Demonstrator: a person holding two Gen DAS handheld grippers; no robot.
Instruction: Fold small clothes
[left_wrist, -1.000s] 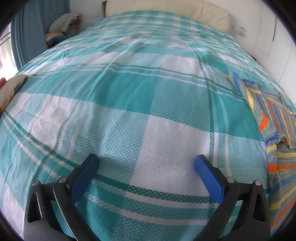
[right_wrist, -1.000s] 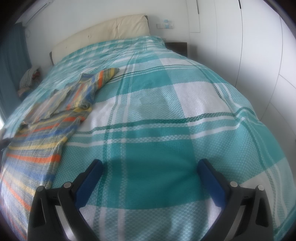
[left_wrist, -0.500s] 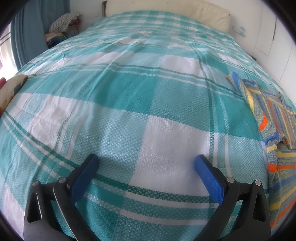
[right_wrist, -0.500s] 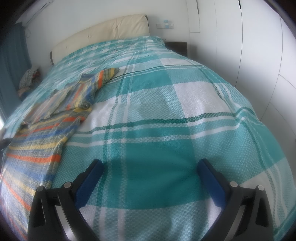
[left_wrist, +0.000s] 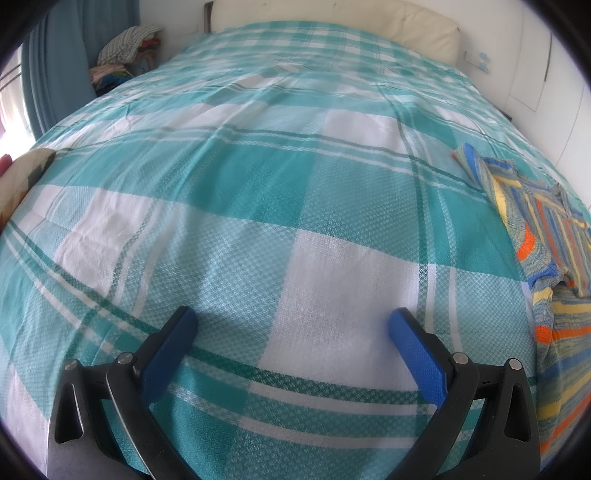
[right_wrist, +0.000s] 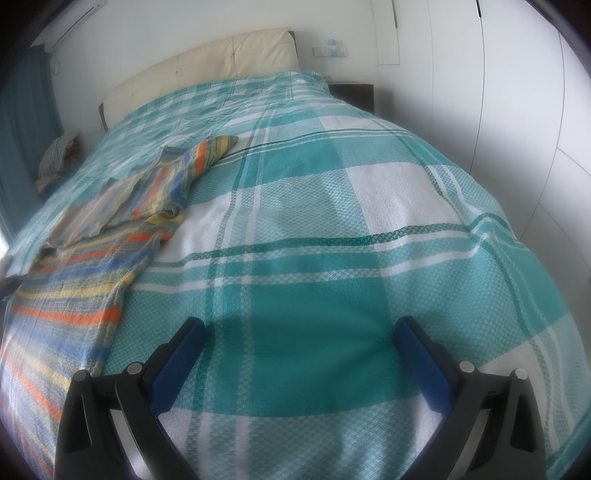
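A striped knit garment in blue, yellow, orange and grey lies spread on the bed; it shows at the right edge of the left wrist view (left_wrist: 546, 236) and on the left of the right wrist view (right_wrist: 99, 251), with one sleeve reaching toward the headboard. My left gripper (left_wrist: 291, 321) is open and empty, low over bare bedspread to the left of the garment. My right gripper (right_wrist: 299, 330) is open and empty, over bare bedspread to the right of the garment.
The bed is covered by a teal and white plaid bedspread (left_wrist: 258, 177). A cream headboard (right_wrist: 207, 62) stands at the far end. A pile of clothes (left_wrist: 125, 40) sits by the blue curtain. White wardrobe doors (right_wrist: 517, 92) and a dark nightstand (right_wrist: 352, 92) flank the right side.
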